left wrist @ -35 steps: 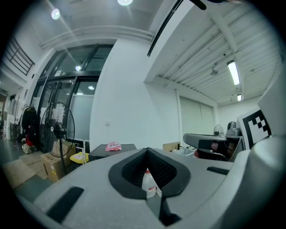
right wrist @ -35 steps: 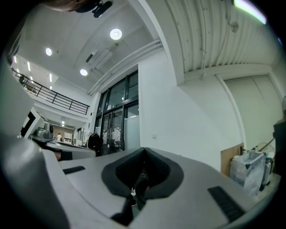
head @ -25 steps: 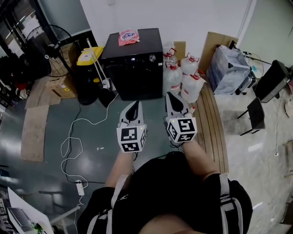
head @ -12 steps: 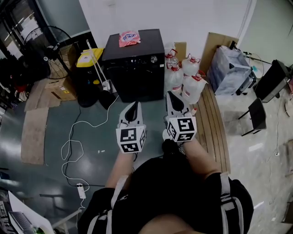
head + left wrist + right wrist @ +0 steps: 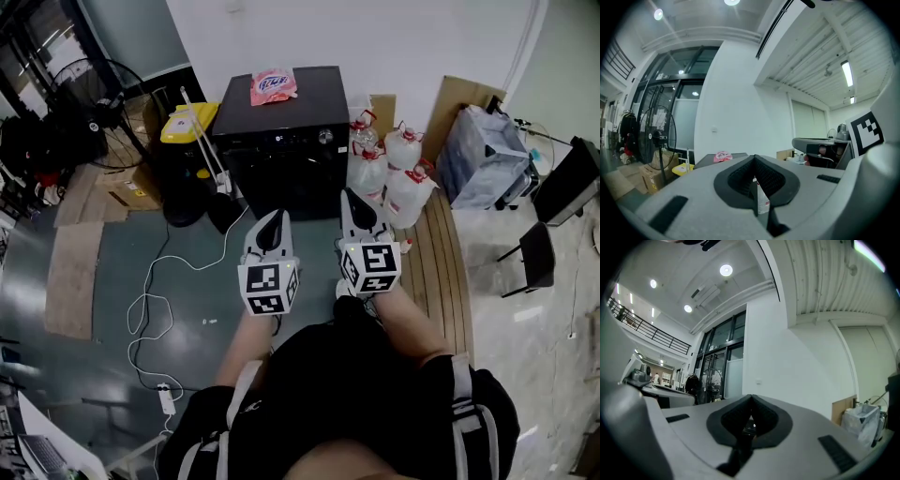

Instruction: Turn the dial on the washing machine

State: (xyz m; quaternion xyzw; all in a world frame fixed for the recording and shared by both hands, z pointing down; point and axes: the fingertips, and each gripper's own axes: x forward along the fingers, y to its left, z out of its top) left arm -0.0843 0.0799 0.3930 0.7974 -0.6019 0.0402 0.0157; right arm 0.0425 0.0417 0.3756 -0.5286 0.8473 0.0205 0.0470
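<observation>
While my left tool [image 5: 278, 215] and right tool [image 5: 350, 195] are closed empty, the black washing machine [image 5: 281, 155] ahead shows a silver dial [image 5: 325, 137].

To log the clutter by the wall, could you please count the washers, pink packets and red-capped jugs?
Washer: 1
Packet: 1
Jugs: 4
Total: 6

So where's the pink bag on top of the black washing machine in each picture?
Head view: the pink plastic bag lies top centre, on the black box-shaped washing machine.
Left gripper view: the bag is small, low, left of centre.
Right gripper view: not in it.
Shared landmark: the black standing fan, left of middle in all three.
</observation>
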